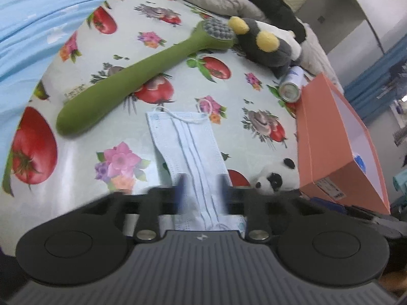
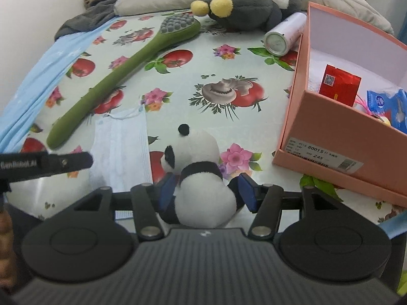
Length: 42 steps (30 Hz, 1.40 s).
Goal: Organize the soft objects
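Note:
A pale blue face mask (image 1: 188, 147) lies flat on the tomato-print tablecloth (image 1: 229, 106). My left gripper (image 1: 202, 189) is open, its blurred fingers straddling the mask's near end. Just right of the mask, a small panda plush (image 2: 201, 152) sits upright with its back to the right wrist camera. My right gripper (image 2: 207, 193) is open around the panda's body, a blue pad on each side and not squeezing it. A grey plush with yellow pompoms (image 2: 244, 7) lies at the far side. The panda's head (image 1: 268, 181) shows beside the left gripper.
An open pink shoebox (image 2: 328, 117) on the right holds a red packet (image 2: 339, 85) and a blue packet (image 2: 386, 104). A green long-handled massage brush (image 1: 132, 76) lies diagonally at left. A spray can (image 2: 282, 35) lies by the box. Blue sheet (image 1: 38, 12) at far left.

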Motion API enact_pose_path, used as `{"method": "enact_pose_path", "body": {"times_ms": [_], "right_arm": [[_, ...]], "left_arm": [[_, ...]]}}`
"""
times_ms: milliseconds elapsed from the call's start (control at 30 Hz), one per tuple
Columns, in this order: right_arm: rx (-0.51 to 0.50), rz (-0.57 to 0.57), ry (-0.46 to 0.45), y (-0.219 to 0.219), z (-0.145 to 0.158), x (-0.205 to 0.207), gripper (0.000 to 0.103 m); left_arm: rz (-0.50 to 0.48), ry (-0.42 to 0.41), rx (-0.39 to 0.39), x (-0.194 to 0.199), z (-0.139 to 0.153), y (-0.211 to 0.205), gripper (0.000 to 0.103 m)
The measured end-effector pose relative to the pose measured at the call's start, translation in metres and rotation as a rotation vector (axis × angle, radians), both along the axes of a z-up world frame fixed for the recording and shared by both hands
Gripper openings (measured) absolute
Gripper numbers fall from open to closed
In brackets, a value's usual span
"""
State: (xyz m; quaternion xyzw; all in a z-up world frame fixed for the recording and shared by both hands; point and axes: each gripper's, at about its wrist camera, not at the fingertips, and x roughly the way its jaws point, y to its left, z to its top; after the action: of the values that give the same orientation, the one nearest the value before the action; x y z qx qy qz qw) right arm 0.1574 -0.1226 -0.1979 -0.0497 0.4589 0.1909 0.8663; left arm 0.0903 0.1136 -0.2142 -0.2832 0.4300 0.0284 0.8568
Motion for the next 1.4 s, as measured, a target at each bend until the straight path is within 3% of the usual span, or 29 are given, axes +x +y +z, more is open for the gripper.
{"method": "enact_pose_path", "body": {"times_ms": [267, 433, 533, 600, 733, 833, 1000, 1200, 1400], "right_arm": [[0.016, 0.068, -0.037, -0.005, -0.001, 0.009, 0.057], [0.02, 0.116, 0.002, 0.002, -0.011, 0.016, 0.041], [0.029, 0.113, 0.012, 0.001, -0.014, 0.014, 0.04], [0.018, 0.115, -0.006, -0.001, -0.011, 0.011, 0.039], [0.007, 0.076, -0.041, -0.01, -0.003, 0.008, 0.038], [-0.008, 0.051, -0.059, -0.019, -0.001, 0.008, 0.038], [-0.03, 0.024, -0.07, -0.031, -0.003, 0.011, 0.038], [-0.033, 0.019, -0.06, -0.038, -0.01, 0.011, 0.038], [-0.023, 0.02, -0.056, -0.04, -0.011, 0.011, 0.038]], "left_arm": [[0.052, 0.005, 0.033, 0.004, 0.006, -0.012, 0.079], [0.057, 0.026, 0.054, 0.015, 0.001, -0.029, 0.08], [0.06, 0.037, 0.061, 0.02, -0.003, -0.036, 0.08], [0.058, 0.041, 0.086, 0.024, -0.003, -0.042, 0.08], [0.027, 0.063, 0.22, 0.032, -0.006, -0.057, 0.08], [0.013, 0.08, 0.255, 0.036, -0.012, -0.063, 0.08], [0.016, 0.096, 0.293, 0.041, -0.019, -0.07, 0.09], [0.024, 0.147, 0.379, 0.05, -0.029, -0.082, 0.09], [0.03, 0.183, 0.413, 0.053, -0.036, -0.084, 0.09]]}}
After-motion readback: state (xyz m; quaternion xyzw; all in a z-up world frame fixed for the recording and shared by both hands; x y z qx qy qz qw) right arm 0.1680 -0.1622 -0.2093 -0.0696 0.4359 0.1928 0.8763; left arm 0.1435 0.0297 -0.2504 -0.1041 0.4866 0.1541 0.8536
